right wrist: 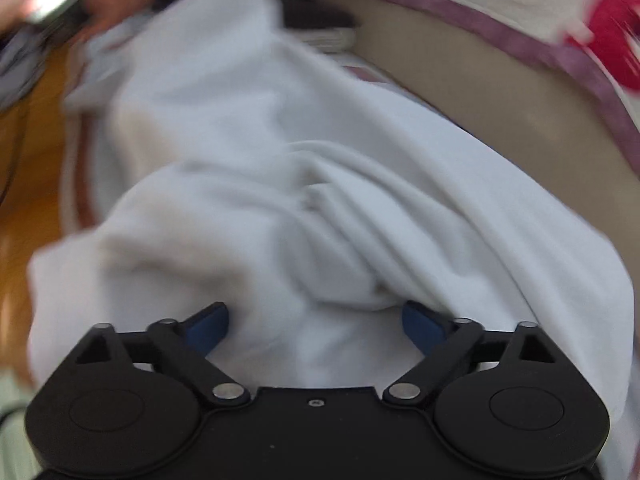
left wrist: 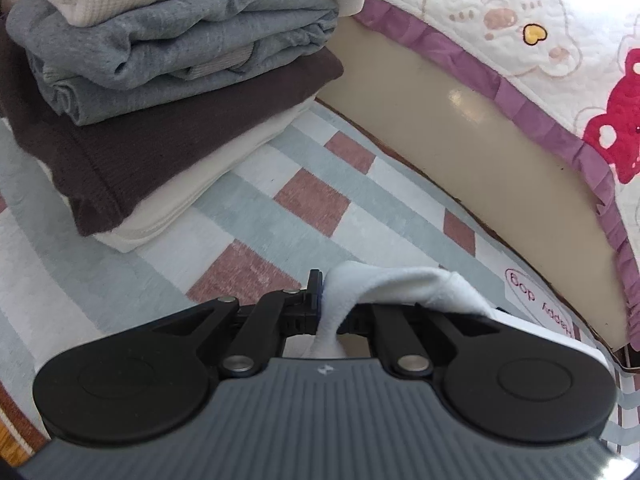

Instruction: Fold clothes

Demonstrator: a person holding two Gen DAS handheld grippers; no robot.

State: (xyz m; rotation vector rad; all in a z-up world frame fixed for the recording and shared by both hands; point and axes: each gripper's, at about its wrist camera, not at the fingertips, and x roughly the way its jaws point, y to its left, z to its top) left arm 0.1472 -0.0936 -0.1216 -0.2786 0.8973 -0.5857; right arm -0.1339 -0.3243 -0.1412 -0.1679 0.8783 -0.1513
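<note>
In the left wrist view we start at the far left with a stack of folded clothes (left wrist: 160, 92) sitting on a checked rug (left wrist: 280, 216): a cream knit on top, a grey garment (left wrist: 168, 52) under it, then a dark brown one (left wrist: 132, 152), and a pale cream piece at the bottom. Moving right, the rug's pale green bands and reddish squares run up to a beige bed base (left wrist: 460, 136). Above that hangs a quilted bedspread (left wrist: 520, 20) with a purple ruffle and red and yellow motifs.

Low in the middle, our left gripper (left wrist: 326, 308) has its jaws pressed together, pinching a fold of the white garment (left wrist: 384, 288). The cloth loops up from the pinch and drapes to the right over the gripper's linkage (only this small part of it shows here).

In the right wrist view, which is blurred, we see a person's hand (right wrist: 80, 0) at the upper left, above an orange-brown floor. The white garment (right wrist: 300, 180) fills the centre, bunched into ridges and lying between the camera and the bed base (right wrist: 520, 92). Our right gripper (right wrist: 316, 322) has its blue-padded fingers (right wrist: 208, 326) spread wide, with cloth lying between them; neither pad is clamping it.
</note>
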